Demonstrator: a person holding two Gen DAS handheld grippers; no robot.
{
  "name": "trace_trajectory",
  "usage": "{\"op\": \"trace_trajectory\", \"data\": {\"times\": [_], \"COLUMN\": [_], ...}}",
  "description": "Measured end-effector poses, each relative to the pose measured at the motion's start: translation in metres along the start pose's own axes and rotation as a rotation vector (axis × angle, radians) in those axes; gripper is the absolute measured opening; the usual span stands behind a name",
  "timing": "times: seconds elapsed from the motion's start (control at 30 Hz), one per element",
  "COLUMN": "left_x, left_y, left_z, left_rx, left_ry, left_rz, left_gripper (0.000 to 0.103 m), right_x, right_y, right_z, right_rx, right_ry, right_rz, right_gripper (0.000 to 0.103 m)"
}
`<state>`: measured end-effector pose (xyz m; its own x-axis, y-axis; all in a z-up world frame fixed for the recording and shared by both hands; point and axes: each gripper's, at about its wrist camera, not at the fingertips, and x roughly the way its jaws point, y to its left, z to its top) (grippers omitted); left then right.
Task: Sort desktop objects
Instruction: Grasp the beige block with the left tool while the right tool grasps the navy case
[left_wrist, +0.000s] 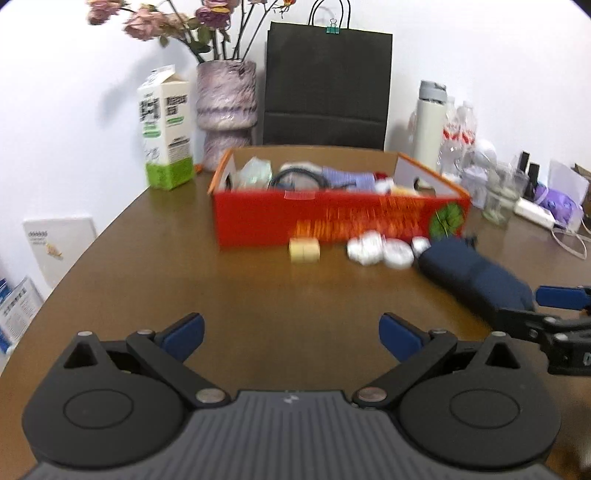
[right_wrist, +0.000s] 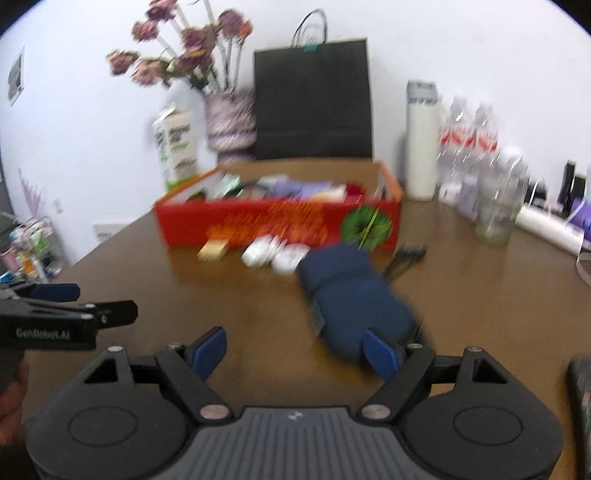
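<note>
Both the left gripper and right gripper had their fingers spread wide with nothing in them, hovering over the brown table, while the navy pouch, white bits and yellow block sat right against the red box.

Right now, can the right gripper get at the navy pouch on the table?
Probably yes. The right gripper is open and empty, and the navy pouch lies just ahead, beside one finger, with bare table around it. Blur hides whether they touch.
</note>
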<state>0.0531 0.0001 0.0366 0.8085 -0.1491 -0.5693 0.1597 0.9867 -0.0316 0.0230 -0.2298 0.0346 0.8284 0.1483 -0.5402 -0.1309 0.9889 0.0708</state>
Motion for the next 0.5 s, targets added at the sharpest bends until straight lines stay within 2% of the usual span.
{"op": "trace_trajectory", "data": {"times": [0.07,0.17,0.2,0.3,0.43,0.5], "left_x": [0.031,0.074,0.086,0.114,0.129,0.13], "left_y": [0.0,-0.004,-0.005,-0.005,-0.009,-0.013], "left_z": [0.022,0.042,0.045,0.051,0.051,0.049], "left_rx": [-0.015,-0.001,0.003,-0.02,-0.021,0.001], "left_ry": [0.029,0.048,0.058,0.097,0.101,0.078], "left_rz": [-0.014,0.041,0.043,0.015,0.004,0.036], "left_gripper": [0.098,0.075,0.072,0.07,0.065,0.044], "right_x": [0.019,0.043,0.048,0.06,0.076,0.08], "right_y": [-0.006,-0.014,-0.016,-0.021,-0.018,-0.018], "right_z": [0.011,0.021,0.021,0.021,0.021,0.021], "right_rx": [-0.013,-0.01,-0.002,0.038,0.018,0.02], "right_ry": [0.001,0.032,0.04,0.048,0.063,0.058], "right_rz": [-0.042,-0.059,-0.053,-0.026,-0.037,-0.037], "right_gripper": [0.081,0.081,0.08,0.08,0.077,0.071]}}
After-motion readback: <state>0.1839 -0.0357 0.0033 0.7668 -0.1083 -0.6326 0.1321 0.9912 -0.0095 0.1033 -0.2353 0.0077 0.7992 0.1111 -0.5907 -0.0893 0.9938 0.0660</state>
